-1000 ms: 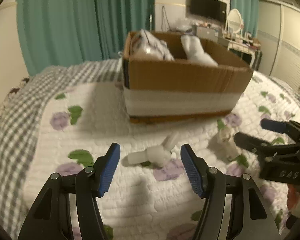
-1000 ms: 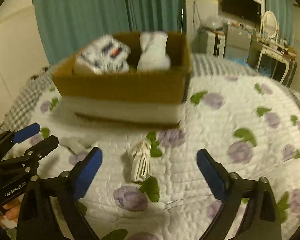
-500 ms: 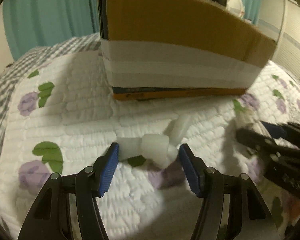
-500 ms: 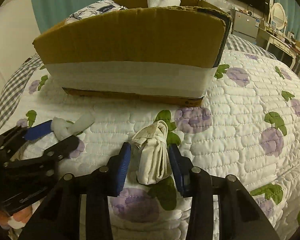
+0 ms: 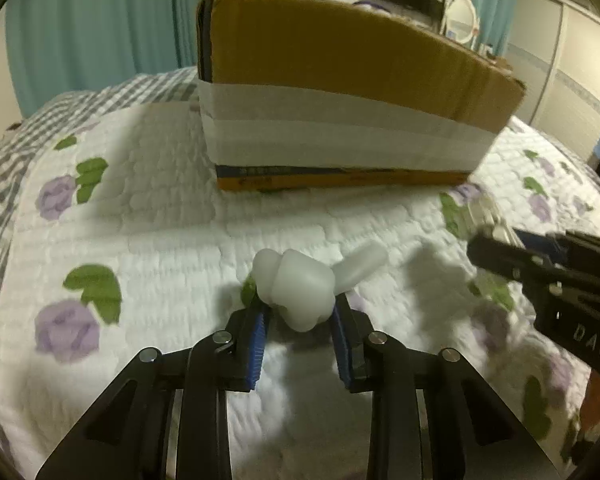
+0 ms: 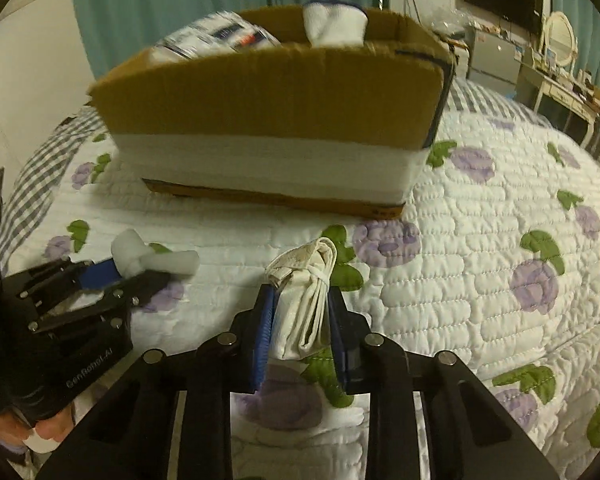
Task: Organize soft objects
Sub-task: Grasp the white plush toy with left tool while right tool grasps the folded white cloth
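A: What do the left tongs (image 5: 300, 322) have?

B: They are clamped on a white knotted sock (image 5: 300, 290). The blue pads press its two sides, and one loose end sticks out toward the right. The bundle sits just above the quilt (image 5: 160, 220); whether it touches the quilt is hard to tell from this angle.

A: And the right tongs (image 6: 300, 322)?

B: Closed on a cream cloth bundle (image 6: 306, 300), knotted near its top. It stands upright between the pads, over a purple flower printed on the quilt.

A: Where is the box (image 6: 276, 120)?

B: On the bed beyond both bundles, well apart from them. It is brown cardboard with a wide white band around its lower half. From the right wrist view, a white sock with a dark cuff (image 6: 334, 24) pokes over the rim, and a printed packet (image 6: 220, 38) lies beside it inside, though that part is blurred.

A: Do the two tongs see each other?

B: Yes. The right wrist view shows the left tongs at lower left with the white sock in them, and a bit of the person's hand (image 6: 40, 432) under them. The left wrist view shows the right tongs at the right edge.
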A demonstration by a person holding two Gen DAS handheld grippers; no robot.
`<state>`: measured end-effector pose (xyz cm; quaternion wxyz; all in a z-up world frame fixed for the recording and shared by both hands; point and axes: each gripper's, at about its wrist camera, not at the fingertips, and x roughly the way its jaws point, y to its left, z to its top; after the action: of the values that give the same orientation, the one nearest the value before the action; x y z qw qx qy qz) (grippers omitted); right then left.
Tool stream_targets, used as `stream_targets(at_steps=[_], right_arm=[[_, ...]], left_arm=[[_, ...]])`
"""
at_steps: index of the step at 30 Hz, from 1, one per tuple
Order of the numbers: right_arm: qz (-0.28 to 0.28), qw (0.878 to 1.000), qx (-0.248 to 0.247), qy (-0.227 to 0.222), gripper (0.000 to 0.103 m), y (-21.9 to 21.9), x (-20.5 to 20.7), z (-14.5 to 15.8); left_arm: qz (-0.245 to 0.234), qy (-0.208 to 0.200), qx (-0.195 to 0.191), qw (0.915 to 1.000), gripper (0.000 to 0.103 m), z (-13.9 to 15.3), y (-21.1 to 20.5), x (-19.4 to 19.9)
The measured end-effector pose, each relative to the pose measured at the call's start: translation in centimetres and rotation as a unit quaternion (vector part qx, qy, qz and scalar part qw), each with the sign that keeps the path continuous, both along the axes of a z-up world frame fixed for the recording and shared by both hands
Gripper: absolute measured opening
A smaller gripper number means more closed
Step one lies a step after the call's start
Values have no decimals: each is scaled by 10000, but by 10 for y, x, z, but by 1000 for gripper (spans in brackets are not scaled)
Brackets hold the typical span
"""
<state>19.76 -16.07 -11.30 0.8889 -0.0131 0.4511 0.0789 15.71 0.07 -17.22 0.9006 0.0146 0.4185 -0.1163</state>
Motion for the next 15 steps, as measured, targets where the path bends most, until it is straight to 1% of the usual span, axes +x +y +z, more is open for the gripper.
stream_targets(at_steps=[4,8,9,10,12,15], right_arm=[[18,9998,112,-154,25,-1,-10,16],[48,9991,184,-380,25,0,-25,39],[59,9987,187,-461,25,1,-29,48],[76,9982,213,-557,25,1,-33,58],[119,9966,261,-771,25,1,-40,79],[245,9925,233,-1176,25,3,-50,119]], left_arm=[[-16,-170,-64,9998,28,16,2,-27],[-33,-463,-97,9989,28,50,4,-50],[-54,-528,-99,9985,28,61,4,-55],[-51,-576,-83,9983,28,71,5,-46],[-25,-759,-71,9971,28,91,8,-51],[-95,-1130,-208,9933,28,125,3,-59]])
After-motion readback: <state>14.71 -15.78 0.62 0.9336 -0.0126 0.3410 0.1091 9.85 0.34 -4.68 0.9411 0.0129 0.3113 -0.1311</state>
